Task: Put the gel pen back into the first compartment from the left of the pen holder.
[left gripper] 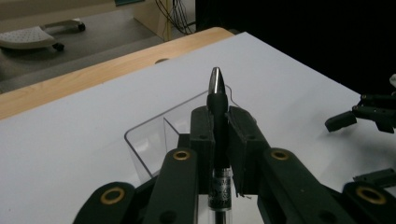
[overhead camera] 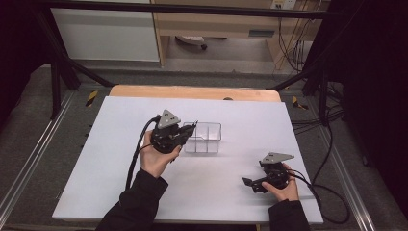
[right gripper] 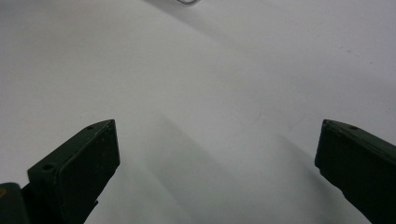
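One pen (left gripper: 218, 122) was clamped in the left claw (overhead camera: 188, 131), tip aimed forward over the tray (overhead camera: 211, 132).
The right claw (overhead camera: 250, 184) was held apart, well off.

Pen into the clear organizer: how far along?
Done: the left gripper is shut on the pen, lifted off the table. In hand: it holds the pen at the clear organizer, tip over its near rim. Left: lower the pen into a compartment and release. The right gripper rests open on the white table, idle.
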Demonstrator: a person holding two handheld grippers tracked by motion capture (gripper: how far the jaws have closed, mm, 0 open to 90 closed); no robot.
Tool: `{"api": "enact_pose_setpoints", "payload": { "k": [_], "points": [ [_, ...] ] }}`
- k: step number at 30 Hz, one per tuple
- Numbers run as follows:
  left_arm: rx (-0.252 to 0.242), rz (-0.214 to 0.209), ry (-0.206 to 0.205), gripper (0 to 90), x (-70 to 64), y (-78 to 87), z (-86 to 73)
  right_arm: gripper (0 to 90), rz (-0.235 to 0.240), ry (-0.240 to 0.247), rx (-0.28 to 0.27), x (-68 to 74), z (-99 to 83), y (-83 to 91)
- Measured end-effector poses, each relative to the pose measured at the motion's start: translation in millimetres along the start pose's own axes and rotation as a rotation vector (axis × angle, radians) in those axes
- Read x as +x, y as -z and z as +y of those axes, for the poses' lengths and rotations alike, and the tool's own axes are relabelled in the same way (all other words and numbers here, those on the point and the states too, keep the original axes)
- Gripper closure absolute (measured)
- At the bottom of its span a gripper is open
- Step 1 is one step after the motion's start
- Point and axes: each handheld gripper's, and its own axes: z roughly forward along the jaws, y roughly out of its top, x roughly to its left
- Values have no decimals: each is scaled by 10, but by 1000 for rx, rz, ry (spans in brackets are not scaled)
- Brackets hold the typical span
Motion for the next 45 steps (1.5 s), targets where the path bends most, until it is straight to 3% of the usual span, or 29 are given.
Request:
{"api": "enact_pose_setpoints", "payload": {
  "k": [7, 17, 28, 37, 45],
  "points": [
    [-29, 13, 2, 801, 33, -80, 109, 5, 1, -3, -1, 2, 1, 6],
    [-71, -9, 28, 801, 89, -206, 251, 5, 2, -2, 1, 0, 1, 6],
    [-108, -9, 36, 800, 147, -396, 333, 5, 8, -1, 2, 2, -1, -2],
    [-137, 15, 41, 800, 240, -532, 400, 5, 8, 1, -2, -1, 1, 0],
    [-152, 16, 53, 800, 302, -670, 374, 5, 9, 0, -5, 3, -1, 2]
  ]
}}
